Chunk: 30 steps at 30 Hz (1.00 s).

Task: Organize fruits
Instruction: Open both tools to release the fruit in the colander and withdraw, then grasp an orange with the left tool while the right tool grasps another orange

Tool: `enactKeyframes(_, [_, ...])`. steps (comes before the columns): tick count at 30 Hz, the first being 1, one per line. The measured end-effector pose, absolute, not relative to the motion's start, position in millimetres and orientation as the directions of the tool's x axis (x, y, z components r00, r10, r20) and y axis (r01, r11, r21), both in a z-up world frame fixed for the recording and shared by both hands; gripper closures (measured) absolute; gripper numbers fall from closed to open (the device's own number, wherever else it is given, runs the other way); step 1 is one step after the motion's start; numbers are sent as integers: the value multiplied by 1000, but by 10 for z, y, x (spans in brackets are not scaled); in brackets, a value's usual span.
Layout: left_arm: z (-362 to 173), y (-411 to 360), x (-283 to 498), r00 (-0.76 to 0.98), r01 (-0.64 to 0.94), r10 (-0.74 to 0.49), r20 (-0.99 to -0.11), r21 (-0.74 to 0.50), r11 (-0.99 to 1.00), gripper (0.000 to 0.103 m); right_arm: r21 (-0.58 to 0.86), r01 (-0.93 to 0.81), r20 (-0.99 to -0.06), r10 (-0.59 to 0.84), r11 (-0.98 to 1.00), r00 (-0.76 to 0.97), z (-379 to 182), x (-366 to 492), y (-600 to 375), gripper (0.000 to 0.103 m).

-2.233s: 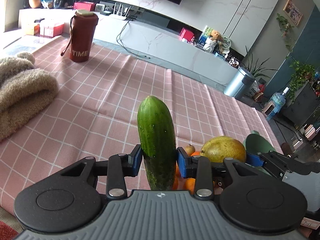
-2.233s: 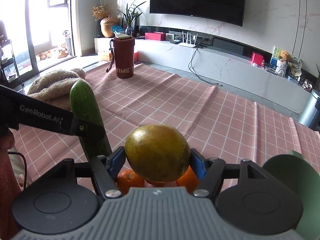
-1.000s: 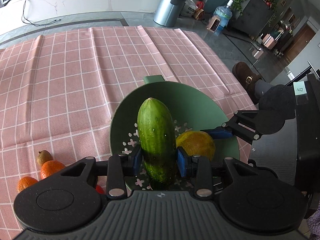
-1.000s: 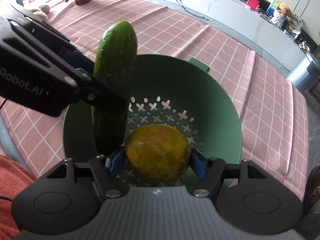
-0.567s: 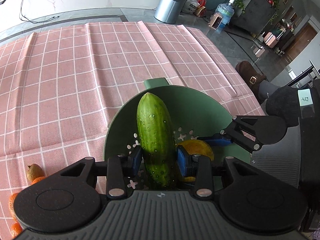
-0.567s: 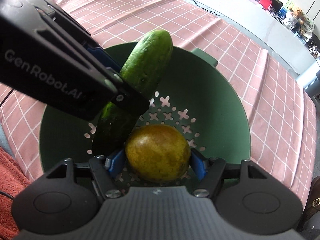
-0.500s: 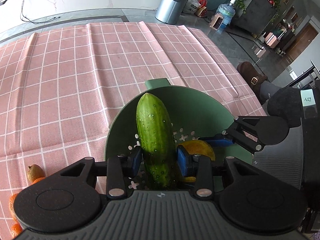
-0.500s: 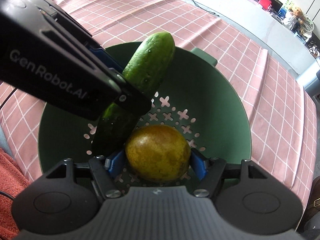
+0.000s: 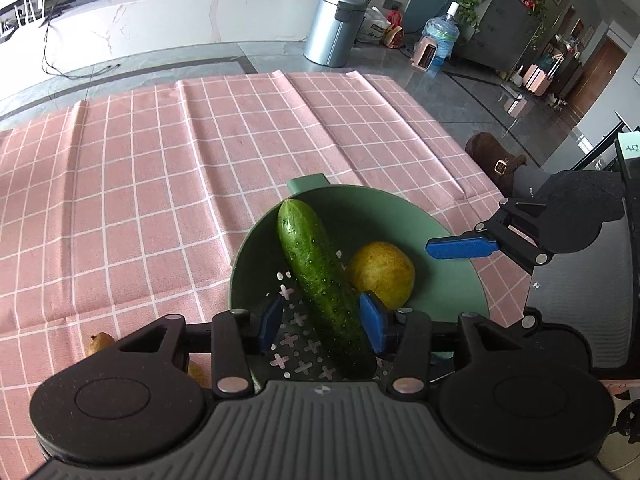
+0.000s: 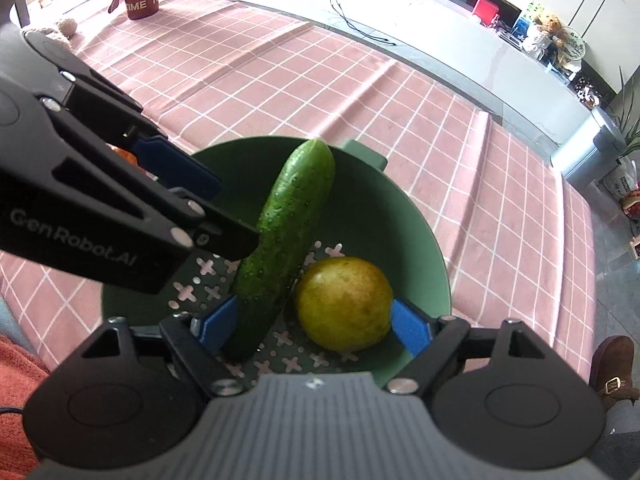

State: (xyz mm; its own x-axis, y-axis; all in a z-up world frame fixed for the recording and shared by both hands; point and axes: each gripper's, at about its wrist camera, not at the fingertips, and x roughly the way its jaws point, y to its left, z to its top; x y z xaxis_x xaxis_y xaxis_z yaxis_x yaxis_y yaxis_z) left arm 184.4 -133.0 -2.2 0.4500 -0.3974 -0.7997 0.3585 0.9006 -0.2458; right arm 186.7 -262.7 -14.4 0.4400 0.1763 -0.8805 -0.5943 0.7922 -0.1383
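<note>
Both pairs of fingers have just been opening: the left gripper (image 9: 322,322) straddles the cucumber (image 9: 322,284), the right gripper (image 10: 316,330) the yellow-green fruit (image 10: 344,304), both released inside the green colander (image 10: 416,240). Beyond its rim the tabletop (image 9: 160,184) lies open; the cucumber's lower end is hidden.

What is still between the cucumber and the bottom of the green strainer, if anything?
Nothing visible. The cucumber already stands with its lower end on the holed bottom of the strainer, leaning toward the rim beside the yellow fruit. The left gripper has just been opening, and its pads stand clear of the cucumber.
</note>
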Motion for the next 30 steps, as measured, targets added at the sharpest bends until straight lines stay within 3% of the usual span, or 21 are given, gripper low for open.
enactKeyframes(8, [427,-988,1421,538,389,-388,-748,-187,902,51,-116,-521,-844,192,846,501,173,1547,-2465,25])
enactKeyframes(15, [630,-430,1068,606,342,-344,-717,-156,927,51,69,-430,-773,321,900,547,347,1208,-2281,25])
enactKeyframes(23, [453,100,865,630,222,-270,-728,-165,961,50,192,-394,-672,413,899,615,274,753,-1767,31])
enactKeyframes(30, [61,362,780,609,162,-244,-754,-182,970,50,232,-364,-652,422,902,630,39,548,-1469,44])
